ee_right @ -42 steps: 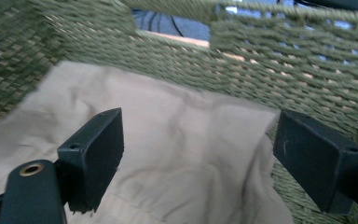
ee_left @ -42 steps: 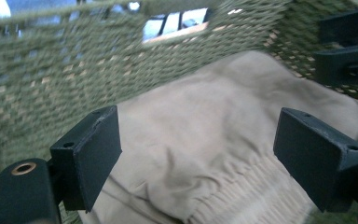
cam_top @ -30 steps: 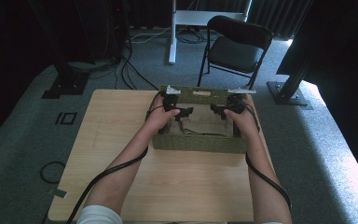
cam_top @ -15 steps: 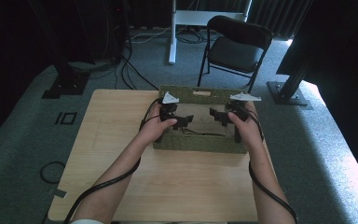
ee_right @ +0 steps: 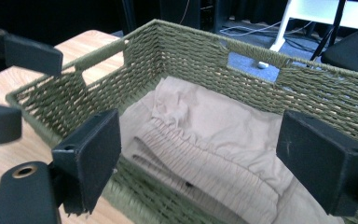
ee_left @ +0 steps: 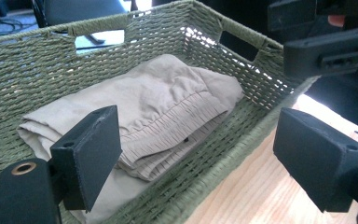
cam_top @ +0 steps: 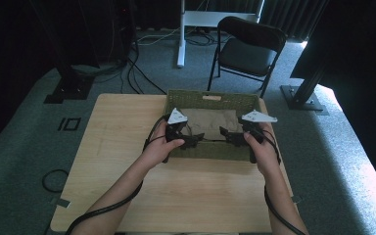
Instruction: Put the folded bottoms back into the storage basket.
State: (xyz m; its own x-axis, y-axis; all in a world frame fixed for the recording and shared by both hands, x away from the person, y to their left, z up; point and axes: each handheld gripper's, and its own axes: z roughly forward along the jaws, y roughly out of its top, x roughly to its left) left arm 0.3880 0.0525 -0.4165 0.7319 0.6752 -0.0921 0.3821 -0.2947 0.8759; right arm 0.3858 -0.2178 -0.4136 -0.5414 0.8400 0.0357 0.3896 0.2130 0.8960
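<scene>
A green woven basket point(cam_top: 210, 96) stands on the far right part of the wooden table point(cam_top: 122, 147). A folded beige garment point(cam_top: 208, 122) with a gathered waistband lies flat inside it. My left gripper point(cam_top: 198, 138) and right gripper point(cam_top: 225, 134) face each other over the basket's near rim. In the left gripper view the left gripper point(ee_left: 209, 158) is open above the garment point(ee_left: 158, 107) and the near wall point(ee_left: 223, 172), and the right gripper point(ee_left: 326, 51) shows at the upper right. In the right gripper view the right gripper point(ee_right: 205, 163) is open over the garment point(ee_right: 214, 135), with nothing between the pads.
The basket has handle slots in its far wall point(ee_right: 254, 63) and side wall point(ee_left: 242, 44). A black folding chair point(cam_top: 247, 51) and a white desk leg point(cam_top: 181, 34) stand on the grey carpet beyond the table. Bare tabletop lies to the left and in front of the basket.
Both hands have drawn back from over the basket's far half toward its near rim. The garment and basket lie where they were.
</scene>
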